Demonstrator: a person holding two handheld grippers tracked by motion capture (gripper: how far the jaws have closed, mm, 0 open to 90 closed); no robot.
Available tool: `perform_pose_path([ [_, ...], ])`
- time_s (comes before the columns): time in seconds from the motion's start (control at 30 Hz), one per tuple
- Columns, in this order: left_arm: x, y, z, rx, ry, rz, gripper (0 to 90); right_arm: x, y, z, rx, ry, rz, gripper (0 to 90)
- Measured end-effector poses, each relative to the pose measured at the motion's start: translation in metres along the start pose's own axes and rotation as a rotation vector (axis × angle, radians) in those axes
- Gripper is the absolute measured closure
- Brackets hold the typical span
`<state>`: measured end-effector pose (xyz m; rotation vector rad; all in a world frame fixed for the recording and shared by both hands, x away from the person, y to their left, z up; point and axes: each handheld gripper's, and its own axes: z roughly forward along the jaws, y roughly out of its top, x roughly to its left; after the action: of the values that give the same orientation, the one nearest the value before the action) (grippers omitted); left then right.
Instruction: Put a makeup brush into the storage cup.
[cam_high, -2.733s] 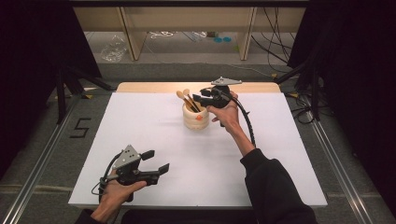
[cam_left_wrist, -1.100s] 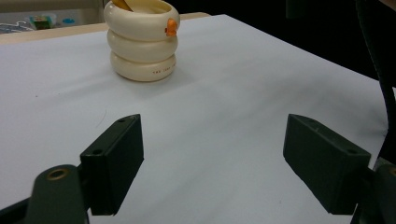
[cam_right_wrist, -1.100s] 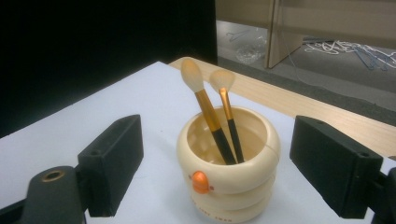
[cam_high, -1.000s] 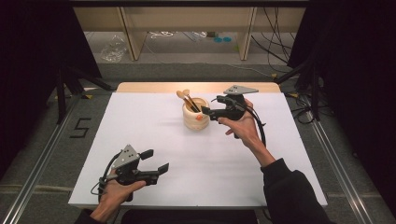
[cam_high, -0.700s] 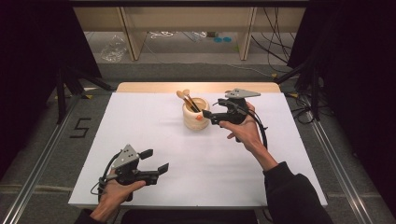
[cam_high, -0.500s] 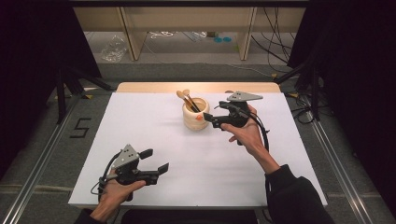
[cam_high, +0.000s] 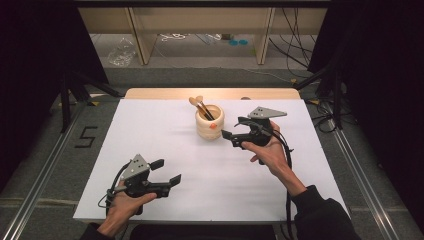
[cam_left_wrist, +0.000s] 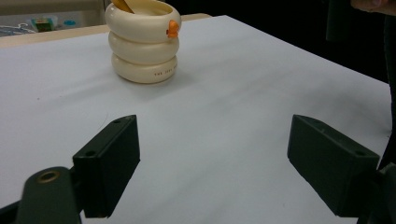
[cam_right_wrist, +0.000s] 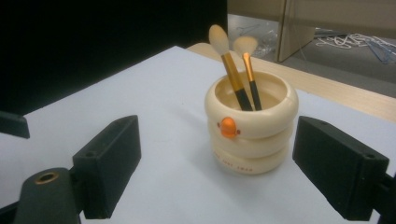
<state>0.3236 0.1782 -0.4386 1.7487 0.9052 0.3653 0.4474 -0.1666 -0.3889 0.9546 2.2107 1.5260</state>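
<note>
Right tongs (cam_high: 231, 134) drew back from the brush cup (cam_high: 209, 123), empty.

White table top (cam_high: 165, 135); cream ringed holder (cam_high: 209, 123) stands upright near far edge, centre.

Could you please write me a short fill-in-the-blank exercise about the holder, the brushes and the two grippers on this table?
1. The cream holder contains ____ makeup brushes.
2. The small duck beak on the holder's front is coloured ____.
3. The gripper nearer the holder is the ____ gripper.
4. The left gripper has its jaws ____, holding nothing.

Missing words: two; orange; right; open
</note>
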Motion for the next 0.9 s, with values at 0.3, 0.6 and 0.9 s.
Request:
perform_pose_path([
  [0.3, 0.001, 0.000, -0.001, 0.002, -0.006, 0.018, 16.9, 0.008, -0.007, -0.004, 0.020, 0.006, -0.018, 16.1],
  [0.6, 0.000, -0.001, -0.002, -0.010, -0.007, 0.008, 16.9, 0.019, -0.011, -0.013, 0.009, 0.025, -0.019, 16.1],
  [0.9, 0.000, -0.001, -0.003, -0.003, 0.001, 0.010, 17.0, 0.024, -0.022, -0.023, 0.010, 0.045, -0.013, 16.1],
])
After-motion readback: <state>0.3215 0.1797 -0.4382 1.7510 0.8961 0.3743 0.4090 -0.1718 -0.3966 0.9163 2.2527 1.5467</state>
